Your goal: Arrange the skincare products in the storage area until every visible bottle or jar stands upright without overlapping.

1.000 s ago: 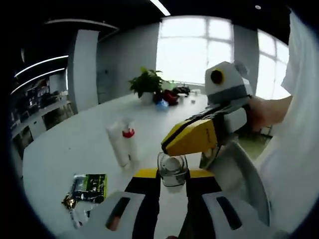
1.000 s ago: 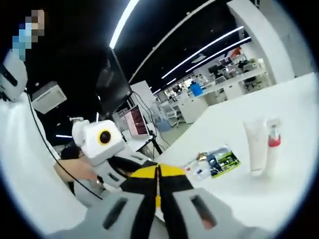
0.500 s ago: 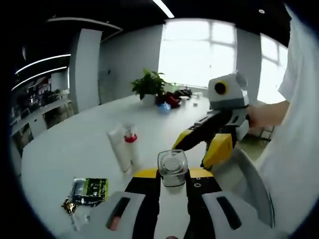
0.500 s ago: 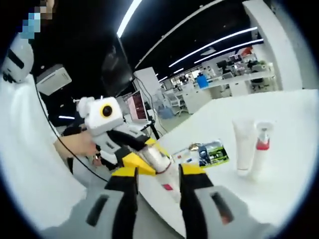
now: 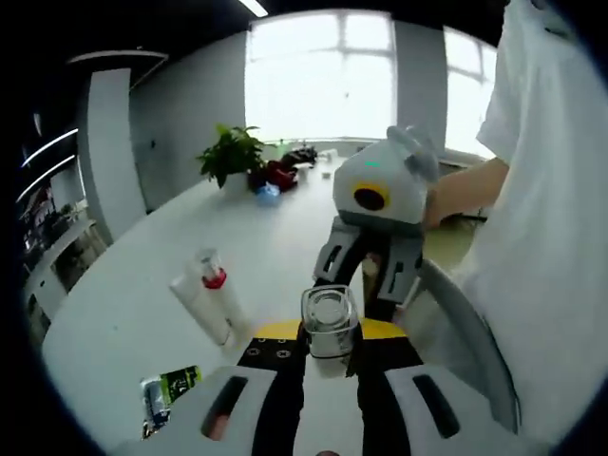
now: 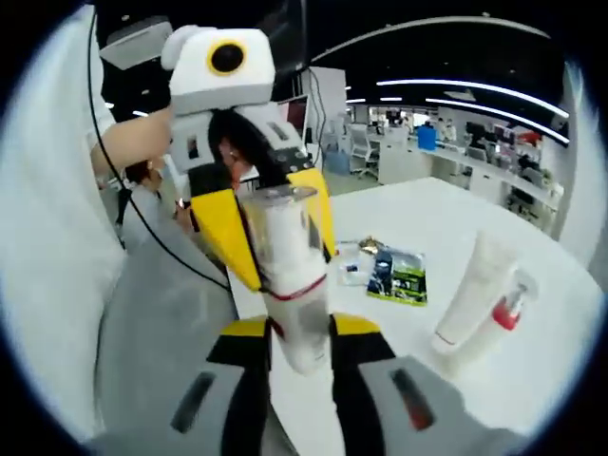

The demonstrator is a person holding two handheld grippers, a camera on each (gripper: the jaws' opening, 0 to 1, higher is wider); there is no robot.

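Note:
A white bottle with a clear cap and a red band hangs in the air between both grippers. My left gripper is shut on it; in the left gripper view the bottle shows cap-first between the yellow tips. My right gripper has its jaws against the two sides of the bottle's base. In the right gripper view the left gripper clamps the upper half. The right gripper faces the left camera. A white tube and a red-collared pump bottle stand upright on the white table.
Flat sachets lie on the table near the tube; the left gripper view has them at lower left. A potted plant and small items sit at the table's far end. A person in a white shirt stands at the table edge.
The right gripper has turned to face the left one and moved onto the bottle's base, its jaws narrowing from wide open to the bottle's width. The left gripper kept hold of the bottle throughout.

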